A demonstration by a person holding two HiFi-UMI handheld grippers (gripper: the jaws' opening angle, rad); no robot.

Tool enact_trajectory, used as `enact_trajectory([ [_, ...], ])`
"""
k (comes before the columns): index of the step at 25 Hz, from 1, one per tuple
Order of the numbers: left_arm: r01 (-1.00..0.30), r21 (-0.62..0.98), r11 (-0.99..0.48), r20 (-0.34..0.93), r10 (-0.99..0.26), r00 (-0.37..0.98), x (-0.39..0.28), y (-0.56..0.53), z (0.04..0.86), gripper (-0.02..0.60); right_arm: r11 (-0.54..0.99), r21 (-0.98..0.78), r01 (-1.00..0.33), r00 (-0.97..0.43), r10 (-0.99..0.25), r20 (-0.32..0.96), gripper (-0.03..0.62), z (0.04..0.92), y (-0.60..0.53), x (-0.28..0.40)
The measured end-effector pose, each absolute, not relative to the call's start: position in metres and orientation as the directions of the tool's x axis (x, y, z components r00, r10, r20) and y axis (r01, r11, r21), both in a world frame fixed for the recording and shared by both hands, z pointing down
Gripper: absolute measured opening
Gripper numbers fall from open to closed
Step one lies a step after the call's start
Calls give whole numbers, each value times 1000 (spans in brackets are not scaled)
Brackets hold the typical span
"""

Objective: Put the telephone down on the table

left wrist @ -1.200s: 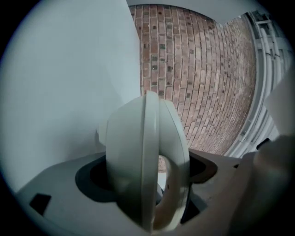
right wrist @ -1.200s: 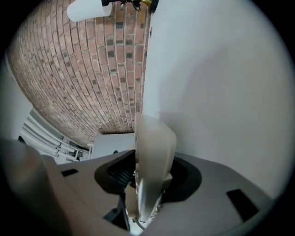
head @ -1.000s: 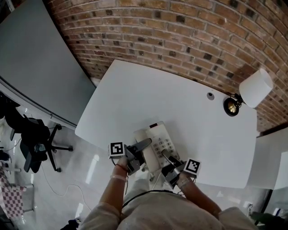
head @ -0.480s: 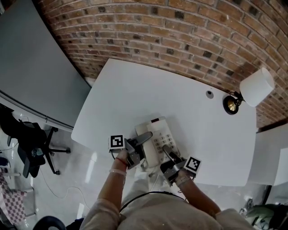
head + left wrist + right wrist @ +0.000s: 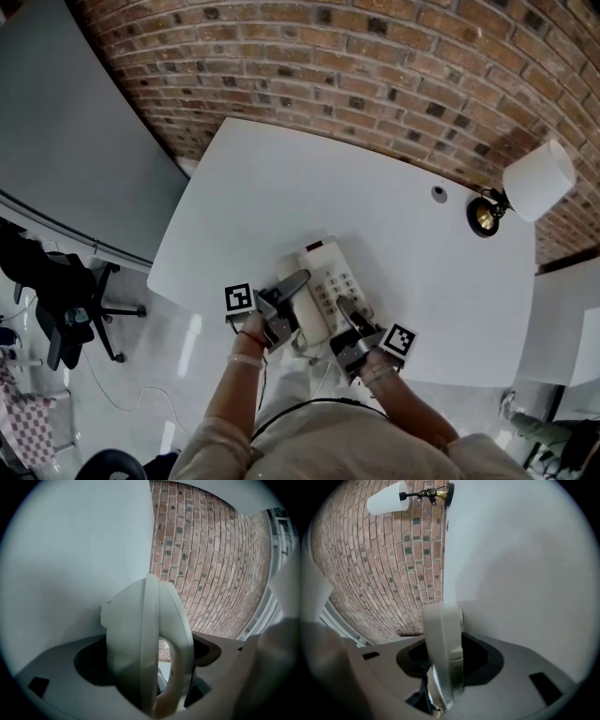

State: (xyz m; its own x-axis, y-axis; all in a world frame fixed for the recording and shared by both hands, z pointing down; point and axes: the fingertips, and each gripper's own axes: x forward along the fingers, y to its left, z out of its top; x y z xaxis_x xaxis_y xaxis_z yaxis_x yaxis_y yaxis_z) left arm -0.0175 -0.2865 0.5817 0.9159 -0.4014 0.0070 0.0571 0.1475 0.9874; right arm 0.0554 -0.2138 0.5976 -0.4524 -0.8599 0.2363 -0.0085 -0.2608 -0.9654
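Note:
The white desk telephone (image 5: 323,284), keypad up, hangs over the near edge of the white table (image 5: 309,187), held from both sides. My left gripper (image 5: 298,284) is shut on its handset side; in the left gripper view the curved handset (image 5: 140,644) fills the space between the jaws. My right gripper (image 5: 345,309) is shut on the right side of the telephone, whose edge (image 5: 440,639) stands upright between the jaws in the right gripper view. I cannot tell whether the telephone's underside touches the table.
A lamp with a white shade (image 5: 537,180) and brass base (image 5: 484,217) stands at the table's back right, a small round grommet (image 5: 439,194) beside it. A brick wall (image 5: 375,66) runs behind. An office chair (image 5: 66,291) stands on the floor at left.
Both grippers have carried the telephone a little farther in over the table's near edge, toward the brick wall. The grip on it looks the same.

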Motion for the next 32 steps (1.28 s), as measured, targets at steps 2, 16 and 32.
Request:
enact_trajectory([
  [2,59,987,149,8,-413,911,-22,-286,582,431,-260,-966,-11,-453,-859,237,164,598,-216,54],
  [16,49,989,138,10,-396,918,-38,-281,581,433,-260,-965,-24,-443,-863,244,161,600,-237,46],
  [32,-271,958,-95,228,-320,920,-93,-246,577,431,-276,-960,-50,-425,-864,270,160,600,-263,31],
])
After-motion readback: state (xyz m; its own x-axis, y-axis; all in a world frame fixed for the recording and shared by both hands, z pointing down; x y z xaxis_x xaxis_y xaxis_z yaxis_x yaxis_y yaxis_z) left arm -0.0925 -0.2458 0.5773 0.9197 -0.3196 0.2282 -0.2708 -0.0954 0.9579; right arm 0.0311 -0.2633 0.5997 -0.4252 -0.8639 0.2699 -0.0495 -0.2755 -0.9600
